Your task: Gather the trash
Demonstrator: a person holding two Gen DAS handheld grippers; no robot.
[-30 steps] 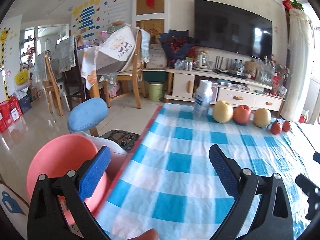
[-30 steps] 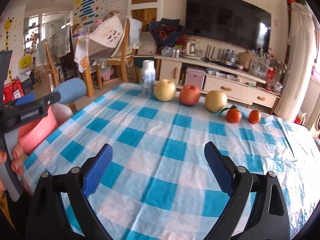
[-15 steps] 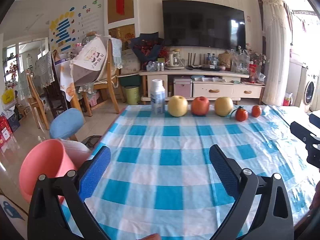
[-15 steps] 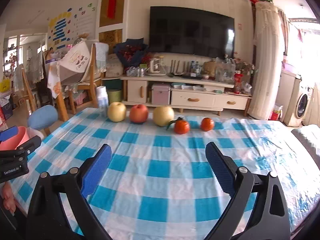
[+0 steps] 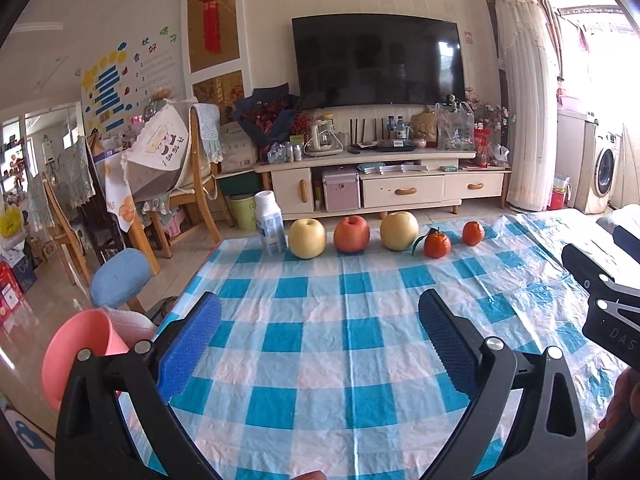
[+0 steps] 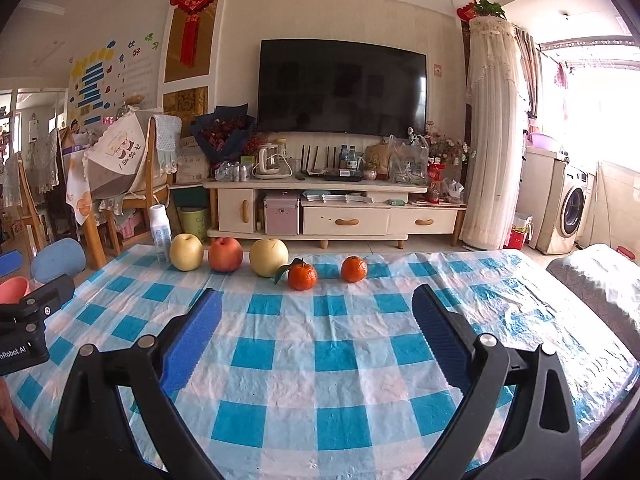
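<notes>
A white plastic bottle [image 5: 270, 225] [image 6: 160, 233] stands at the far left end of a row on the blue-checked tablecloth [image 5: 344, 340] [image 6: 332, 352]. Beside it sit a yellow pear [image 5: 307, 238], a red apple [image 5: 351, 234], another pear [image 5: 399, 231] and two tangerines [image 5: 437, 243] [image 6: 353, 268]. A pink bin [image 5: 76, 356] stands on the floor off the table's left edge. My left gripper [image 5: 320, 332] is open above the near part of the table, nothing between its fingers. My right gripper [image 6: 318, 326] is open and empty too, to the right of the left one.
A blue stool [image 5: 119, 278] stands behind the pink bin. Wooden chairs and a draped table [image 5: 160, 168] fill the left side of the room. A TV cabinet [image 5: 380, 184] runs along the far wall. A washing machine [image 6: 570, 208] stands at the right.
Both grippers have swung to the right and lifted their view, so the fruit row has moved toward the middle. The pink bin has slid to the left edge. Both stay open.
</notes>
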